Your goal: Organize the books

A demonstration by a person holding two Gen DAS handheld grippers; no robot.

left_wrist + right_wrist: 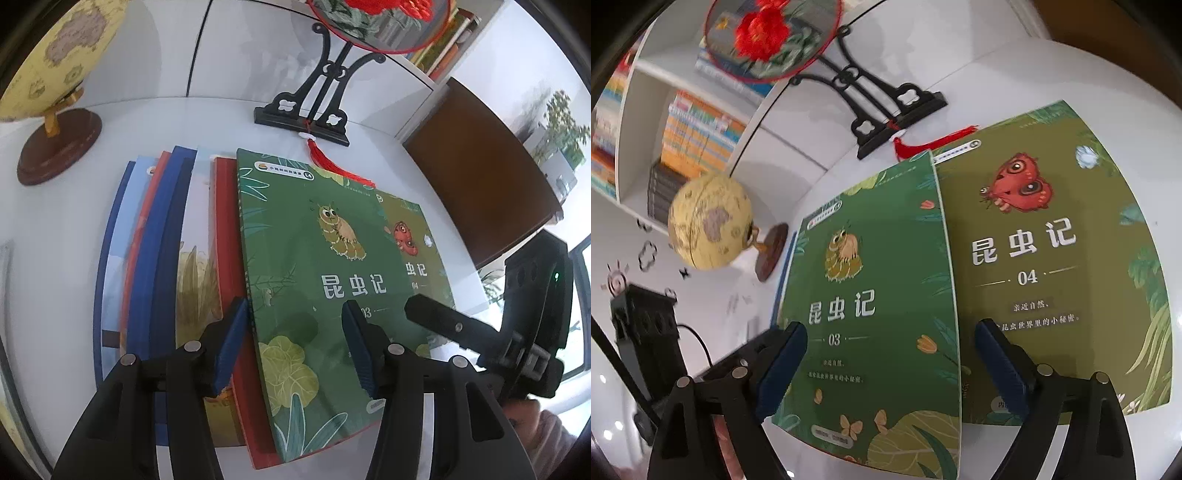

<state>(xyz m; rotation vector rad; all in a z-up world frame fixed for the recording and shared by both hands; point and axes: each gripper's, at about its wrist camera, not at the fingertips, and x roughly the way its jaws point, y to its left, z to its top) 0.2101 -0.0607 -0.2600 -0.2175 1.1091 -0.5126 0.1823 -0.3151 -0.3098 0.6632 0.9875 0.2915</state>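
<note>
Table white, carrying fanned row of books with green book 03 leaning over olive book 04 lying flat; left gripper jaws apart astride 03's lower edge, right gripper spread wide, gripping nothing.

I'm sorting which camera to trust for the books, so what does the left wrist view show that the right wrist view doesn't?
Only the left wrist view shows the row of blue, red and white books beside the green book, plus the wooden chair.

Only the right wrist view shows the whole olive book numbered 04 and the black box with a cable.

Both show the green book numbered 03, globe, fan stand and white table.
</note>
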